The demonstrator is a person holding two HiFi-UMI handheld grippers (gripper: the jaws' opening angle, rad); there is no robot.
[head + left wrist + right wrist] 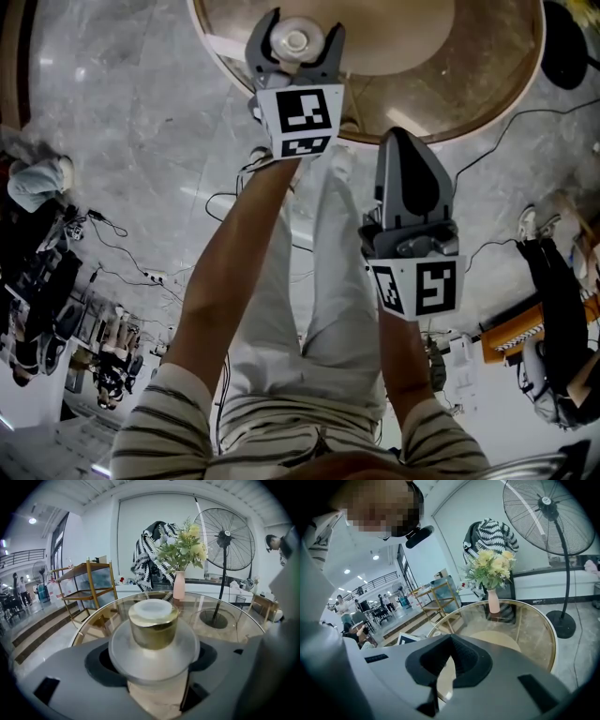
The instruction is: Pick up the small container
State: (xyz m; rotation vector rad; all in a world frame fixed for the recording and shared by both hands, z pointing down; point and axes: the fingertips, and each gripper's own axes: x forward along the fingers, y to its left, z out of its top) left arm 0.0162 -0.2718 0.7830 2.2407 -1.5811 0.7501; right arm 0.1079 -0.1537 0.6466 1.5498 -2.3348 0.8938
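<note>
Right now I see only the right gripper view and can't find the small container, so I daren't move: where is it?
Observer: The small container stands between the left gripper's jaws.
Operator: Where is that relative to the table?
Observer: In the head view it is over the glass table, near the edge closest to the person.
Operator: And where does my right gripper sit from above?
Observer: The right gripper hangs nearer the person than the left one, with its tip about at the table's rim.
</note>
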